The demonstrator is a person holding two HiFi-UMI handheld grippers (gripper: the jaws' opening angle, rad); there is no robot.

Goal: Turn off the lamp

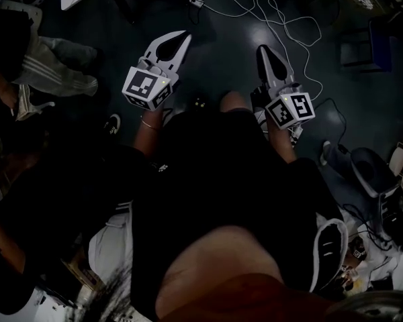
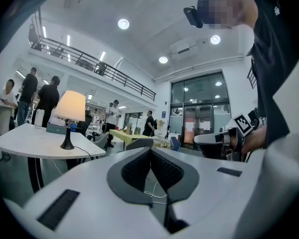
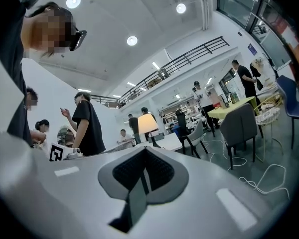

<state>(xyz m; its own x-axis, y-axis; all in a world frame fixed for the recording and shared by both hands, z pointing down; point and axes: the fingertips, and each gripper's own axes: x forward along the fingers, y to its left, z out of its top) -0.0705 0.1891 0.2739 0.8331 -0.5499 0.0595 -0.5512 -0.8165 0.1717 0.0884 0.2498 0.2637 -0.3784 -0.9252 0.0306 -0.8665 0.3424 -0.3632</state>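
**Task at its opening stage.** The lamp point(image 2: 70, 114) is glowing, its shade lit, so the switching-off is not yet done; by judgement, the whole approach and the switch action itself are remaining. The lamp is standing upright on a white table point(image 2: 20, 142), with a cord point(image 2: 83, 151) trailing from its base across the top. The left gripper point(image 2: 150, 150) is pointing level with its jaws lying together, tips meeting and nothing between them. From this gripper the lamp is lying well ahead and off to the left, well apart from the tips. The right gripper point(image 3: 144, 151) is likewise showing its jaws pressed together on nothing. From it the lamp is sitting almost straight ahead, just above the tips, yet far off, with a chair point(image 3: 239, 128) standing to the right of that line. In the head view both grippers are being held out side by side over a dark floor point(image 1: 221, 59), apart from each other, and no lamp is appearing there. The lamp's switch is too small to make out in either gripper view.
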